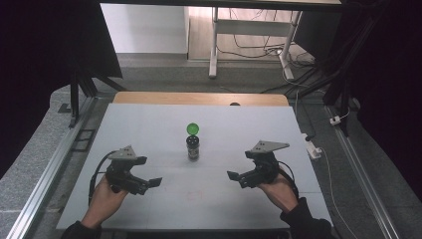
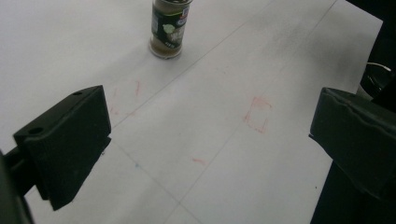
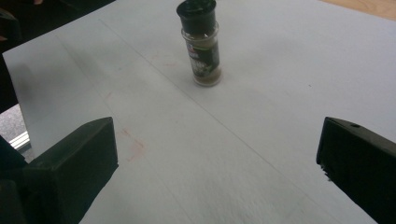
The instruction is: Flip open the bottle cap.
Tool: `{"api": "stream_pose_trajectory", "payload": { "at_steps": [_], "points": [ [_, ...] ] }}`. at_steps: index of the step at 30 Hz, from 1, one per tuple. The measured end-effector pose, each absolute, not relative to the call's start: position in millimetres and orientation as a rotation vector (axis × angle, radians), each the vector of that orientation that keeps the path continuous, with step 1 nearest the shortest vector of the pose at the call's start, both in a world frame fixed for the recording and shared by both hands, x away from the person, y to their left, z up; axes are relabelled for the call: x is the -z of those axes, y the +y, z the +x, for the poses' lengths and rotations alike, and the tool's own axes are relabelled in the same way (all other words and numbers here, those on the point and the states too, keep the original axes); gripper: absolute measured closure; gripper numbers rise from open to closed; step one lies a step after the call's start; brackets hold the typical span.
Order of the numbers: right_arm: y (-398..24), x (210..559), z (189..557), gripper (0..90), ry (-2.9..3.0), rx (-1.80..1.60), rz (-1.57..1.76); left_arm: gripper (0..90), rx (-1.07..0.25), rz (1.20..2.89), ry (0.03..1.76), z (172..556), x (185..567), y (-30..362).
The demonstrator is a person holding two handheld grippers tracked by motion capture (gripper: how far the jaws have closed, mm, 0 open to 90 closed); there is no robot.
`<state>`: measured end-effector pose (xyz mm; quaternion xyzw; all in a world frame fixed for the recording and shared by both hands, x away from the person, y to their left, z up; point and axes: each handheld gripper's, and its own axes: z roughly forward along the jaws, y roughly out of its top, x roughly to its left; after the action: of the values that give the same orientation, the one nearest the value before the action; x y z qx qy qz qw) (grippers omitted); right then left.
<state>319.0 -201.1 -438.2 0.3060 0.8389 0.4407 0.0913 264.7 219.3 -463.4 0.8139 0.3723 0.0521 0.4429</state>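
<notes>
A small glass spice jar (image 1: 192, 148) with a black cap and dark label stands upright at the middle of the white table sheet (image 1: 149, 124). Just beyond it lies a green ball (image 1: 192, 129). My left gripper (image 1: 149, 185) is held low at the front left, open, aimed toward the centre. My right gripper (image 1: 239, 178) mirrors it at the front right, also open. In the left gripper view the jar (image 2: 169, 28) stands far ahead of the spread jaws of that gripper (image 2: 210, 140). In the right gripper view the jar (image 3: 201, 42) also stands well beyond that gripper (image 3: 217, 163).
Faint red pen marks (image 2: 257, 114) show on the sheet between the grippers. A wooden table edge (image 1: 199, 98) runs along the back. A white power strip (image 1: 312, 148) lies off the right side. Metal rails (image 1: 45, 169) flank the table, and cables trail on the floor behind.
</notes>
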Motion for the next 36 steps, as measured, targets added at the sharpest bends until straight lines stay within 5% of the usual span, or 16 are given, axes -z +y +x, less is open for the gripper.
{"api": "stream_pose_trajectory", "payload": {
  "at_steps": [36],
  "points": [
    [-318.2, 456.1, 257.0, 0.0, 2.281, -1.133, 1.227, 0.0, -0.261, 1.900, 1.192, 184.1, 479.1, 297.6]
  ]
}}
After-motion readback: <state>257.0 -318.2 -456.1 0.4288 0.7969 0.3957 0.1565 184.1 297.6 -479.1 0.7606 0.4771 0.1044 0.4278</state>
